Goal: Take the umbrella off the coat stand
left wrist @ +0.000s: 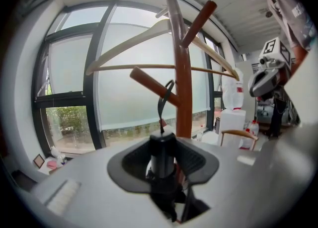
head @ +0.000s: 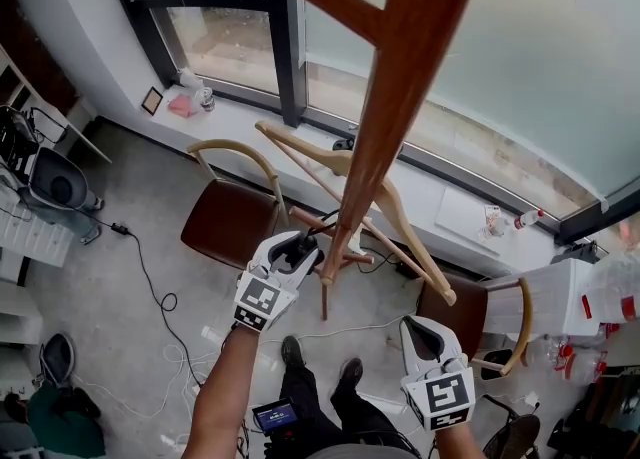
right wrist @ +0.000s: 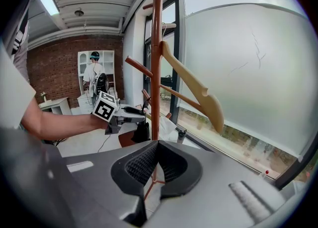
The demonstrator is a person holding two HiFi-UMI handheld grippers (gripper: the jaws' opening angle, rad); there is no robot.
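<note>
The wooden coat stand rises in front of me, with a pale wooden hanger hung on it. My left gripper is shut on the black umbrella handle. The umbrella's strap still loops over a low peg of the stand. In the right gripper view the dark umbrella hangs below the left gripper, close to the pole. My right gripper is lower right of the stand, its pads meeting at the tips with nothing between them.
A brown-seated chair stands left of the stand's base and another to the right. Cables trail over the floor. A window sill runs behind, and a white cabinet is at right. A person stands far back.
</note>
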